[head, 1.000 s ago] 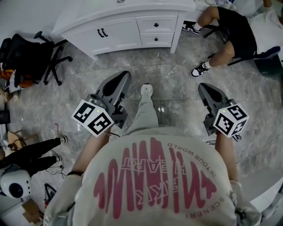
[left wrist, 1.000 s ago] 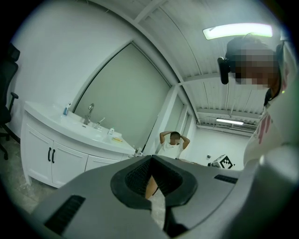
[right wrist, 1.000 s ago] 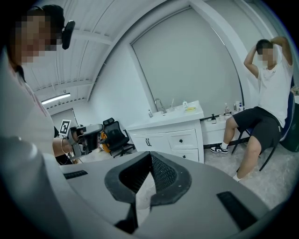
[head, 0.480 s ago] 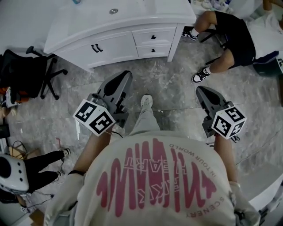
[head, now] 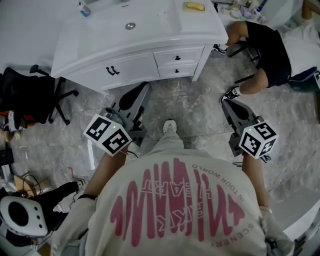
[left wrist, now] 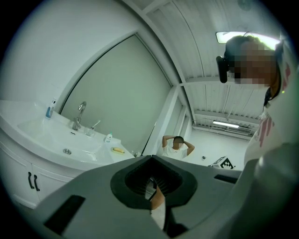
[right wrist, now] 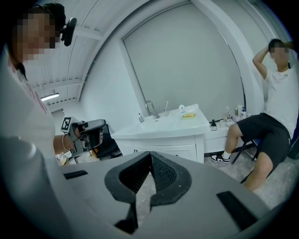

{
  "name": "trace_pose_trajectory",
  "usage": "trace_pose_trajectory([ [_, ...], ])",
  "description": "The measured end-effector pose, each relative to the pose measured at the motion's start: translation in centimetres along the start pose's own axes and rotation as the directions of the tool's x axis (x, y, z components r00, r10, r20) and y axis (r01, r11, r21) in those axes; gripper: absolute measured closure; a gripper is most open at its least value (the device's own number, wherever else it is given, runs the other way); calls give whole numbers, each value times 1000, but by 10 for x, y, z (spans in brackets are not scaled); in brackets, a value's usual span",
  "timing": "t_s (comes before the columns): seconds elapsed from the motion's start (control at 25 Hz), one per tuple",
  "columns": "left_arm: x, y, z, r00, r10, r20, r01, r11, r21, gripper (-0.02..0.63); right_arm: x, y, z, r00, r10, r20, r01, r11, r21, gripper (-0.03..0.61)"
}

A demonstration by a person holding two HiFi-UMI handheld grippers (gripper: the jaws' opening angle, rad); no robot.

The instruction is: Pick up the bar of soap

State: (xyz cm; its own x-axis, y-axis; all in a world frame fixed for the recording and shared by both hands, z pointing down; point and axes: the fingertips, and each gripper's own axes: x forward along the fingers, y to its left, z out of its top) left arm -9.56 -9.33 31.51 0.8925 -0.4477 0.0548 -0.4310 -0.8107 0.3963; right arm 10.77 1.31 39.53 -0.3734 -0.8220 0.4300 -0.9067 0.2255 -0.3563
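The yellow bar of soap [head: 194,6] lies on the right part of the white vanity top [head: 100,40], beside the sink basin. It also shows small in the left gripper view as a soap bar [left wrist: 118,150] and in the right gripper view as a soap bar [right wrist: 188,115]. My left gripper [head: 141,86] is held at waist height over the floor, short of the vanity front, shut and empty. My right gripper [head: 226,101] hangs level with it on the right, also shut with nothing in it. Both are well away from the soap.
A faucet [left wrist: 79,112], a cup and small bottles stand around the basin. A black office chair [head: 30,90] is on the left. A person sits on a chair at the right [head: 270,45]. A white device [head: 20,215] lies at the lower left. My own shoe [head: 169,126] is on the marble floor.
The vanity has come closer and lower in the head view, so its top and the soap now show. Both grippers stay shut and side by side.
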Motion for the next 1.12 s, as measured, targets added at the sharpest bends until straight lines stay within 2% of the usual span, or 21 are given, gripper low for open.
trace_pose_trajectory([
  [0.64,47,83,33,1000,-17,-4,17,1000,-12,604,82,-21,45,1000,-12,-7,12,1000,7,566],
  [1.12,80,124,51,998,-54,-18,54,999,0,604,124,-37,65,1000,-25,14,25,1000,16,566],
])
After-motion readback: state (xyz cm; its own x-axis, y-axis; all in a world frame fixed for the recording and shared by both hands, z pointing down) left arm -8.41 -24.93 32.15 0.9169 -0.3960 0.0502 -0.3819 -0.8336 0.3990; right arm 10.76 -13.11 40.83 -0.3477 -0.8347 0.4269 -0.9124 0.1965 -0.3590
